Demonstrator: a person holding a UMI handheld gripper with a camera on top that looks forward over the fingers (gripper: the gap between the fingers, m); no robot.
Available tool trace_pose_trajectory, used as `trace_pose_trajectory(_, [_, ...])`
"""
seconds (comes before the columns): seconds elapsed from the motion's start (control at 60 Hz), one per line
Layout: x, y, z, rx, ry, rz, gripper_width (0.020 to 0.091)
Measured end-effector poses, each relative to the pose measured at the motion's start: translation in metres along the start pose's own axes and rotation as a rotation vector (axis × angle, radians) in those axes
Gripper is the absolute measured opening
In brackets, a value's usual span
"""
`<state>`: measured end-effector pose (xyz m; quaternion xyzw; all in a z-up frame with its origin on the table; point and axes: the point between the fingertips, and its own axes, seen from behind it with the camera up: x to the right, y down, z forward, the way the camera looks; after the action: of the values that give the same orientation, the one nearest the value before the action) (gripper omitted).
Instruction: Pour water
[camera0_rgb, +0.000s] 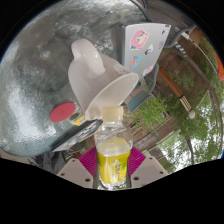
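Observation:
My gripper (113, 168) is shut on a small clear plastic bottle (113, 152) with a yellow label and a white cap, both pink pads pressing its sides. The bottle stands upright between the fingers. Just beyond its cap a white mug (112, 97) lies tipped with its open mouth toward the bottle. Behind the mug stands a white pitcher-like vessel (86, 60).
A card with colourful drawings (140, 45) leans at the back right. A small red disc (62, 111) lies to the left on the grey surface (35, 80). Green plants (160, 112) and a red-brown object (190, 113) crowd the right side.

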<state>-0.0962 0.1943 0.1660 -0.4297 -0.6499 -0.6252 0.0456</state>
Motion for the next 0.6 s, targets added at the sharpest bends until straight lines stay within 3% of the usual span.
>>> trace_pose_trajectory(0.117, [-0.002,-0.004,0.000,0.036,-0.038,0.136,0.0374])
trace_pose_trajectory(0.2, [0.002,-0.004,-0.004,0.020,-0.025,0.488,0.0377])
trace_pose_trajectory(0.267, [0.018,-0.004,0.007,0.050,-0.046,0.850,0.0378])
trace_pose_trajectory(0.283, [0.025,0.013,0.001,0.084,-0.064,0.898,0.0378])
trace_pose_trajectory(0.317, [0.028,0.012,0.003,0.091,-0.093,1.113,0.0378])
trace_pose_trajectory(0.4, [0.038,0.011,0.006,0.195,-0.108,1.563,0.0411])
trace_pose_trajectory(0.483, [0.022,0.011,0.009,0.246,-0.069,1.813,0.0412])
trace_pose_trajectory(0.6, [-0.010,-0.009,0.035,0.297,-0.197,2.075,0.0411])
